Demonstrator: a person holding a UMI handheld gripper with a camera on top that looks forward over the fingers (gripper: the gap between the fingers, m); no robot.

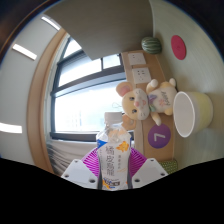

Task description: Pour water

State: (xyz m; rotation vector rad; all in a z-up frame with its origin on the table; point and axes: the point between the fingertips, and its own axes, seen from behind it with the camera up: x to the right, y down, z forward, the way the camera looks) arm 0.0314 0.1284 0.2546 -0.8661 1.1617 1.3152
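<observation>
Item: bottle [113, 160], small, with a printed label in white, blue and orange, standing between the two fingers of the gripper [113, 172]. The purple pads [95, 163] lie against its sides with no gap showing on either flank, so the claw reads as clenched on the bottle, carrying it. The bottle's top points forward along the fingers; whether a cap is on cannot be told.

Receiving vessel: pale yellow cup [190, 110], open mouth turned toward the camera, beyond the fingers and off to one side, well apart from the bottle. No water is visible in it, nor any stream between bottle and cup.

Surroundings: the whole view is rolled sideways, which suggests the gripper itself is tilted. Near the cup sit two plush toys [145, 97], light-coloured, side by side against a wooden shelf [140, 68]. A purple round tag bearing the numeral 7 [157, 134] lies just beside the cup. A large window [85, 85] with a dark frame fills the space beyond the bottle. A pink disc [178, 45] is fixed on the wall above the shelf.

Progress, as a judgement: grasp done, bottle lifted. Left to do: bring the bottle's mouth over the cup, tip, and pour. Pouring appears not yet begun.
</observation>
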